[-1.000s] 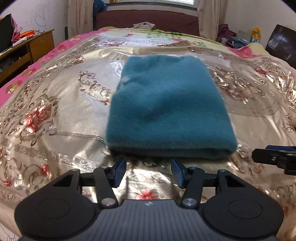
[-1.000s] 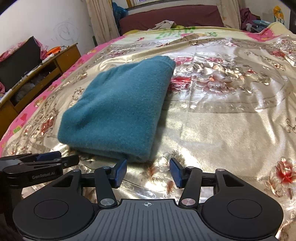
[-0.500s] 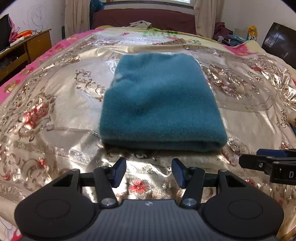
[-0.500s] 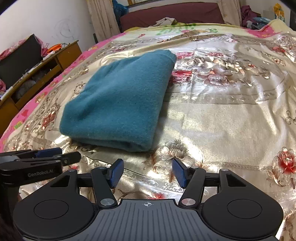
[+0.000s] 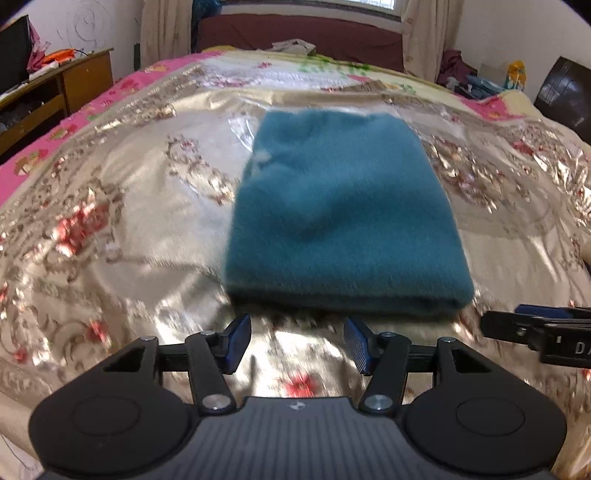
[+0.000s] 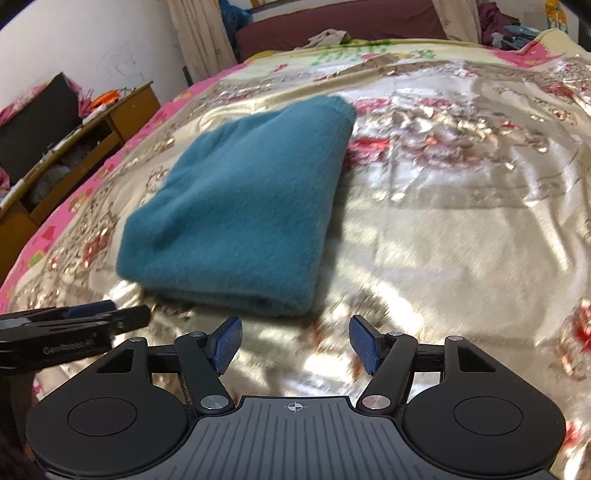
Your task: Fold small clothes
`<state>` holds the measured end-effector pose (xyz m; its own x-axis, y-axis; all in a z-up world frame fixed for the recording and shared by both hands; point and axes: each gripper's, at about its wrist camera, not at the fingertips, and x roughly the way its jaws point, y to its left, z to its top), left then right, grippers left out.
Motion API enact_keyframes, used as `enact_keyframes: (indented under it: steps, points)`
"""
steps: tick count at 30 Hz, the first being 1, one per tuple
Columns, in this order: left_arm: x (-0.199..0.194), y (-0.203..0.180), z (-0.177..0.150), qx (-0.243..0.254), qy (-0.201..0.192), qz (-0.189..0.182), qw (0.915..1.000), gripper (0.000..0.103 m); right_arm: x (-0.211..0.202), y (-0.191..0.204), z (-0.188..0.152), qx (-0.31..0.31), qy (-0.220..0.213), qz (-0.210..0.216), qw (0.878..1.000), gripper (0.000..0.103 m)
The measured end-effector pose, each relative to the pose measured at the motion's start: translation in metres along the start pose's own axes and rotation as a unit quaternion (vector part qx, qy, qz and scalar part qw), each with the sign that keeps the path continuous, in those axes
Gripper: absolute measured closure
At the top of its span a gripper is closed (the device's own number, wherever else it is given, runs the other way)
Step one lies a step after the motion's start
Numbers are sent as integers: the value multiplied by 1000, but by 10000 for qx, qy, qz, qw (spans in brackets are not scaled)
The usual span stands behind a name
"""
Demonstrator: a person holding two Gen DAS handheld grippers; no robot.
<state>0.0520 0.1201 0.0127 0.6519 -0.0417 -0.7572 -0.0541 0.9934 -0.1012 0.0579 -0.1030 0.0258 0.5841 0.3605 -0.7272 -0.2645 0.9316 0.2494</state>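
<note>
A teal fleece garment (image 5: 343, 210), folded into a thick rectangle, lies flat on the gold floral bedspread (image 5: 122, 221). My left gripper (image 5: 297, 341) hovers just short of its near folded edge, jaws apart, nothing between them. In the right wrist view the same garment (image 6: 243, 206) lies ahead and to the left. My right gripper (image 6: 295, 343) sits off its near right corner; its jaws are opening and hold nothing. Each gripper shows in the other's view: the right gripper (image 5: 539, 328) at the right edge, the left gripper (image 6: 74, 321) at the left edge.
A wooden desk (image 6: 85, 136) with a dark screen stands left of the bed. A dark red headboard (image 5: 303, 35) and curtains close the far end. Piled clothes and bags (image 5: 476, 79) sit at the far right. Wide bedspread lies right of the garment (image 6: 461, 206).
Both grippers have drawn back a little from the garment's near edge, which now lies farther from the fingertips. The right gripper's jaws stand wider than before.
</note>
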Motion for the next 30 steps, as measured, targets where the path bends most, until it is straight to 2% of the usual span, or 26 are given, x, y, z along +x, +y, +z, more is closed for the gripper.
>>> enact_keyframes:
  steps: [4, 8, 14, 16, 23, 28, 30]
  points:
    - [0, -6, -9, 81, 108, -22, 9999, 43, -2, 4, -2, -35, -3, 0, 10000, 38]
    - [-6, -6, -6, 153, 11, -14, 9999, 42, -7, -1, 3, 13, -122, -17, 9999, 35]
    - [-1, 5, 22, 261, -212, -21, 9994, 39, 2, -22, 27, 351, -227, 133, 9990, 32]
    - [1, 12, 36, 243, -334, -63, 9991, 38, 10, -32, 39, 556, -264, 305, 9976, 26]
    - [33, 39, 82, -95, -531, -702, 9961, 31, 55, -47, 78, 916, -204, 925, 9913, 25]
    - [70, 57, 93, -401, -320, -1031, 9933, 30, 90, -51, 86, 1068, 41, 1259, 9863, 25]
    - [82, 67, 91, -603, -241, -1134, 9914, 24, 103, -49, 86, 1085, 188, 1376, 9843, 22]
